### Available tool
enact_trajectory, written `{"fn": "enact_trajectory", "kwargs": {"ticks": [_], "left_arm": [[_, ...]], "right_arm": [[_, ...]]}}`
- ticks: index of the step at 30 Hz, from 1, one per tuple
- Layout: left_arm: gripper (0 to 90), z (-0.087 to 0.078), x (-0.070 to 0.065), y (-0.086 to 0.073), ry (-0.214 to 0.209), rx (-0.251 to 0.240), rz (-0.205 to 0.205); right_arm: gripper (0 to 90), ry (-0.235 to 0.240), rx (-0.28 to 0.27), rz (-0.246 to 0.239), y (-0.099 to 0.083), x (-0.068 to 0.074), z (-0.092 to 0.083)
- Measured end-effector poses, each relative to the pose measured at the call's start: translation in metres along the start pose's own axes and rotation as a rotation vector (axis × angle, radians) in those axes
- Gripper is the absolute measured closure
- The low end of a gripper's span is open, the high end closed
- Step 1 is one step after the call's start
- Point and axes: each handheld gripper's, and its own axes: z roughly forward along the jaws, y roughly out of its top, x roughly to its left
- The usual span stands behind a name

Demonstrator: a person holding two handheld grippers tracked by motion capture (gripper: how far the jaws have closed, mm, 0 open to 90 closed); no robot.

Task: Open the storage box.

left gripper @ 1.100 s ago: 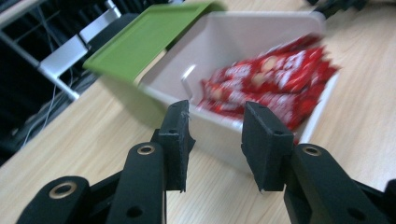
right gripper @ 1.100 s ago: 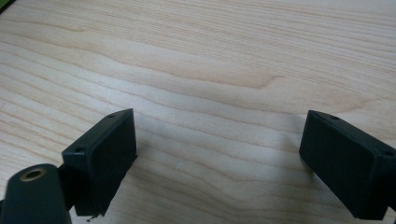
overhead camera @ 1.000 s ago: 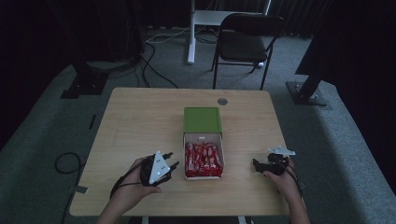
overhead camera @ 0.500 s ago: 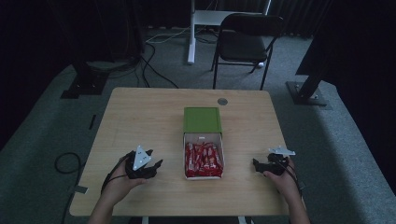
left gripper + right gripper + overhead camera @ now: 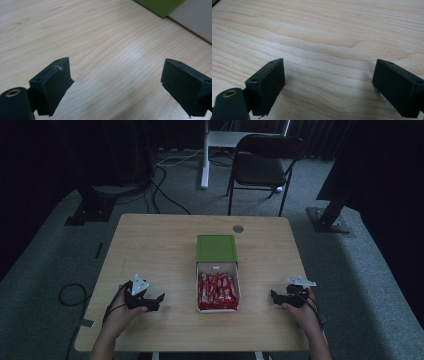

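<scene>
A white box (image 5: 218, 268) of red packets (image 5: 217, 291) lies at the table's middle, its green sleeve (image 5: 216, 248) pushed back off the far end. My left gripper (image 5: 158, 300) rests low on the table to the box's left, pointing toward it. Its jaws have just been opening and stand open with bare wood between them. In the left gripper view the left gripper (image 5: 116, 82) faces the green sleeve (image 5: 162, 6) and the white box (image 5: 195, 17). My right gripper (image 5: 274, 295) sits to the box's right, open, and in the right gripper view the right gripper (image 5: 328, 85) frames nothing but wood.
The wooden table (image 5: 160, 245) has a small round grey cap (image 5: 238, 228) near its far edge. A black chair (image 5: 262, 165) and a white stand (image 5: 205, 155) are behind it on the grey floor, with cables (image 5: 165, 195) at the left.
My left gripper has moved left, away from the box, and lower toward the table, and its jaws have opened. The right gripper has stayed put.
</scene>
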Motion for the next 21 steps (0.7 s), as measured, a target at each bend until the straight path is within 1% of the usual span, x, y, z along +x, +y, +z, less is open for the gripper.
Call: {"fn": "enact_trajectory", "kwargs": {"ticks": [3, 6, 8, 9, 10, 12, 13, 14, 15, 16, 18, 19, 21], "left_arm": [[10.3, 0.001, 0.005, -0.003, 0.01, 0.006, -0.024], [10.3, 0.001, 0.01, -0.007, 0.032, 0.009, -0.048], [10.2, 0.001, 0.013, -0.009, 0.024, 0.03, -0.074], [10.2, 0.001, 0.014, -0.01, 0.029, 0.041, -0.093], [10.0, 0.001, 0.015, -0.011, 0.037, 0.052, -0.102], [8.2, 0.001, 0.018, -0.013, 0.067, 0.073, -0.121], [3.1, 0.001, 0.022, -0.016, 0.089, 0.095, -0.156], [2.7, 0.001, 0.024, -0.017, 0.104, 0.101, -0.163], [2.7, 0.001, 0.024, -0.017, 0.104, 0.101, -0.163], [2.7, 0.001, 0.026, -0.019, 0.119, 0.104, -0.165], [2.7, 0.001, 0.029, -0.02, 0.138, 0.097, -0.188], [2.7, 0.001, 0.031, -0.022, 0.149, 0.086, -0.212], [2.7, 0.001, 0.032, -0.022, 0.153, 0.092, -0.213]], "right_arm": [[10.3, -0.003, 0.001, 0.002, 0.0, 0.0, 0.0], [10.3, -0.003, 0.002, 0.003, 0.001, 0.0, 0.0], [10.3, -0.002, 0.002, 0.003, 0.001, 0.0, 0.0], [10.3, -0.002, 0.002, 0.003, 0.001, 0.0, 0.0], [10.3, -0.002, 0.001, 0.004, 0.001, 0.0, 0.0], [10.3, -0.002, 0.002, 0.004, 0.001, 0.0, 0.0], [10.3, -0.002, 0.002, 0.004, 0.001, 0.0, 0.0], [10.3, -0.002, 0.002, 0.004, 0.001, 0.0, 0.0], [10.3, -0.002, 0.002, 0.004, 0.001, 0.0, 0.0], [10.3, -0.002, 0.002, 0.004, 0.001, 0.0, 0.0], [10.3, -0.002, 0.002, 0.004, 0.001, 0.0, 0.0], [10.3, -0.002, 0.001, 0.004, 0.001, 0.0, 0.0], [10.3, -0.002, 0.001, 0.004, 0.001, 0.0, 0.0]]}}
